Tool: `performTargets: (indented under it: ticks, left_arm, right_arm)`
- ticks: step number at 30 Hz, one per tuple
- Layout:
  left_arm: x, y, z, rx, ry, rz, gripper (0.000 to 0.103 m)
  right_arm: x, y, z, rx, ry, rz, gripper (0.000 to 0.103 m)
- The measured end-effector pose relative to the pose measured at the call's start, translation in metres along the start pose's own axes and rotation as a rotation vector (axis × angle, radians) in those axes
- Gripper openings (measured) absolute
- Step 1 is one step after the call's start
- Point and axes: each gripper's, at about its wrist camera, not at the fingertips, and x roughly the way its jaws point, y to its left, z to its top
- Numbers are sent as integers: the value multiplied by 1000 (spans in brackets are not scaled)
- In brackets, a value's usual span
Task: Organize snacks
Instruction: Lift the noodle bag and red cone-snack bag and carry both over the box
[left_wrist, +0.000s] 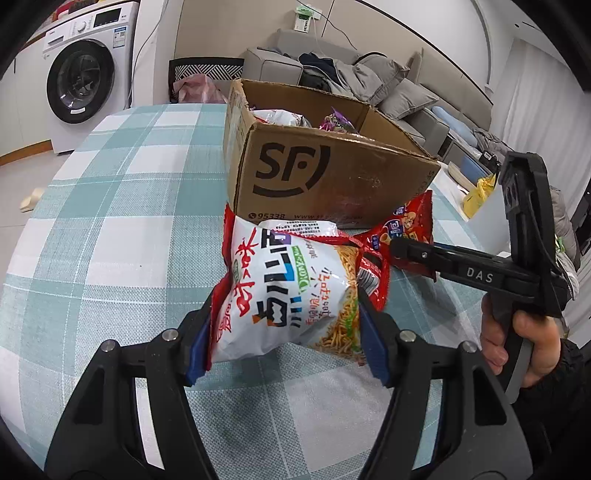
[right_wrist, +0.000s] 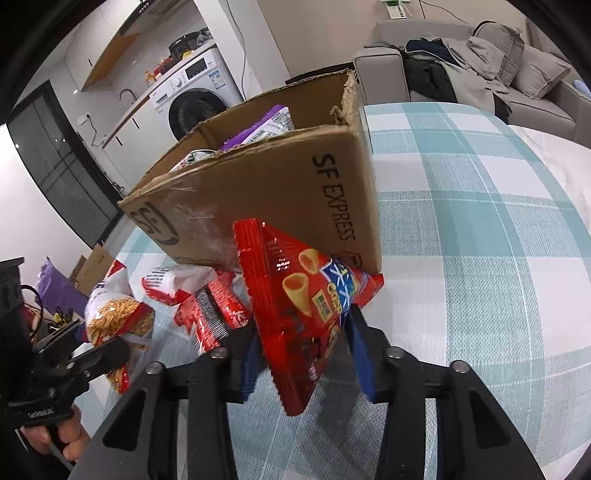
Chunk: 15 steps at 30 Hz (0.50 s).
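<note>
Left gripper (left_wrist: 284, 332) clamps noodle bag (left_wrist: 288, 291), right gripper (right_wrist: 299, 354) pinches red bag (right_wrist: 295, 314); lift both clear above the far box (left_wrist: 332, 173) rim before releasing.

My blue pads (left_wrist: 373, 343), a white-and-red noodle bag (left_wrist: 280, 291), a red cone-snack bag (right_wrist: 299, 314), a brown box (left_wrist: 325, 173), a teal-and-white checked tablecloth (left_wrist: 122, 206).

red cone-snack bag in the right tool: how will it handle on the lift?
The red cone-snack bag is glossy film, so it may slip between the right tool pads. It looks puffed and probably light. Pinched low with its top leaning, it will likely flop or swing.
</note>
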Motion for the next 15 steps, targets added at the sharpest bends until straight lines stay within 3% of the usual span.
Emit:
performTargets:
  ticks: [15]
  left_arm:
    - [-10,-7,1,11,-32,4,65]
  right_arm:
    - [-31,2,-20,-27,-43,40,33]
